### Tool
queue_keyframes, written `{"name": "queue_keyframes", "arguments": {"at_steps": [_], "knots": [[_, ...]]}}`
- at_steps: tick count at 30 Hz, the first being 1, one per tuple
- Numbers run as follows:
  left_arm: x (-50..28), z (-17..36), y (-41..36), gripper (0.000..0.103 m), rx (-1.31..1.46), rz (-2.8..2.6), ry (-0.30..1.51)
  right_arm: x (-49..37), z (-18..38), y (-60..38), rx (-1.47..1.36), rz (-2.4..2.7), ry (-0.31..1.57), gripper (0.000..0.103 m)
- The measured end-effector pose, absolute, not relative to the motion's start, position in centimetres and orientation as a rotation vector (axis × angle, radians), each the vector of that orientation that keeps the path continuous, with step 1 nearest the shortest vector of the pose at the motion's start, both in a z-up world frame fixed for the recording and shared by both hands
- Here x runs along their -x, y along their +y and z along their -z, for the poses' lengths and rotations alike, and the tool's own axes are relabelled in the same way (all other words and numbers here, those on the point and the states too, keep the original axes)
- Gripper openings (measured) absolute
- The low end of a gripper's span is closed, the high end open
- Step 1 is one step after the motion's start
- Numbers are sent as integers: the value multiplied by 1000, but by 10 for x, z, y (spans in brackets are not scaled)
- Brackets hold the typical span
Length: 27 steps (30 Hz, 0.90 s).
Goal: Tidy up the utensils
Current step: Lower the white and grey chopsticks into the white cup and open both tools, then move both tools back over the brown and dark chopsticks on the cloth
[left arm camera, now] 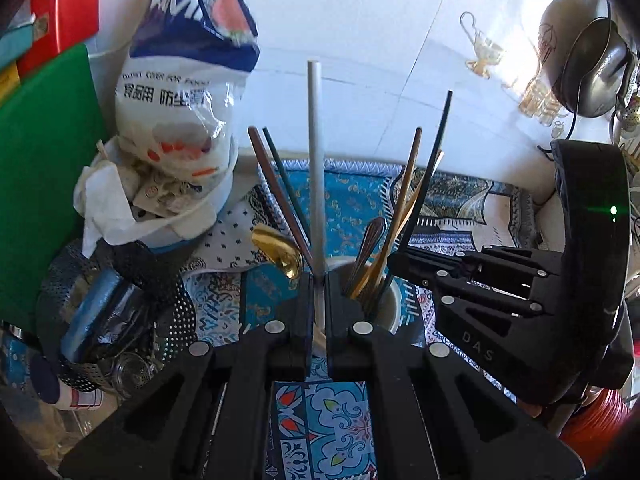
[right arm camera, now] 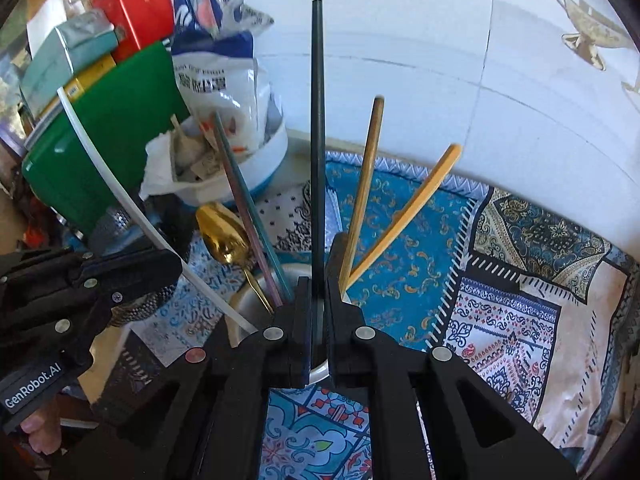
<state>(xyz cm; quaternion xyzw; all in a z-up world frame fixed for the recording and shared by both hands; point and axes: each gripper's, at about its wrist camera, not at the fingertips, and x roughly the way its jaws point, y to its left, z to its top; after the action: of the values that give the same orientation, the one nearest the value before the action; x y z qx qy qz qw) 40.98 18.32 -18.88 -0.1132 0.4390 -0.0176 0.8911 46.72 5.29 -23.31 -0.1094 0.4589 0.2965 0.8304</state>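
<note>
In the left wrist view my left gripper (left arm camera: 319, 280) is shut on a white chopstick (left arm camera: 315, 160) that stands upright over a white cup (left arm camera: 394, 314). The cup holds a gold spoon (left arm camera: 280, 250), brown and dark chopsticks (left arm camera: 276, 188), a metal utensil handle and wooden chopsticks (left arm camera: 408, 184). My right gripper (left arm camera: 394, 258) comes in from the right. In the right wrist view the right gripper (right arm camera: 319, 280) is shut on a dark chopstick (right arm camera: 318, 140), upright above the cup's rim (right arm camera: 320, 374). The left gripper (right arm camera: 172, 264) holds the white chopstick (right arm camera: 120, 184) at the left.
A patterned blue cloth (left arm camera: 320, 420) covers the surface. A printed plastic bag (left arm camera: 180, 100) in a white tub, a green board (left arm camera: 40, 180) and a perforated metal basket (left arm camera: 120, 300) crowd the left. A ladle (left arm camera: 592, 76) hangs at the right on the white tiled wall.
</note>
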Motion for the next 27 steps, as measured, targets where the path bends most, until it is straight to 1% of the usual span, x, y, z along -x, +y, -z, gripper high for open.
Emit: {"name": "queue_keyframes", "arguments": {"at_steps": [8, 13, 15, 19, 21, 22, 27], "knots": [[-406, 182, 182, 3, 240, 33, 906, -459, 221, 46, 247, -619, 978, 6], [-398, 161, 173, 4, 221, 17, 865, -446, 201, 26, 235, -613, 938, 17], [-395, 152, 168, 7, 215, 15, 848, -440, 192, 16, 235, -602, 916, 18], [-391, 136, 153, 10, 197, 18, 814, -431, 173, -16, 220, -567, 868, 22], [-390, 129, 141, 17, 189, 29, 796, -426, 166, -34, 213, -541, 846, 24], [-390, 126, 134, 19, 187, 38, 787, -425, 164, -42, 207, -533, 841, 26], [-397, 120, 94, 25, 167, 87, 775, -419, 158, -89, 188, -449, 820, 26]]}}
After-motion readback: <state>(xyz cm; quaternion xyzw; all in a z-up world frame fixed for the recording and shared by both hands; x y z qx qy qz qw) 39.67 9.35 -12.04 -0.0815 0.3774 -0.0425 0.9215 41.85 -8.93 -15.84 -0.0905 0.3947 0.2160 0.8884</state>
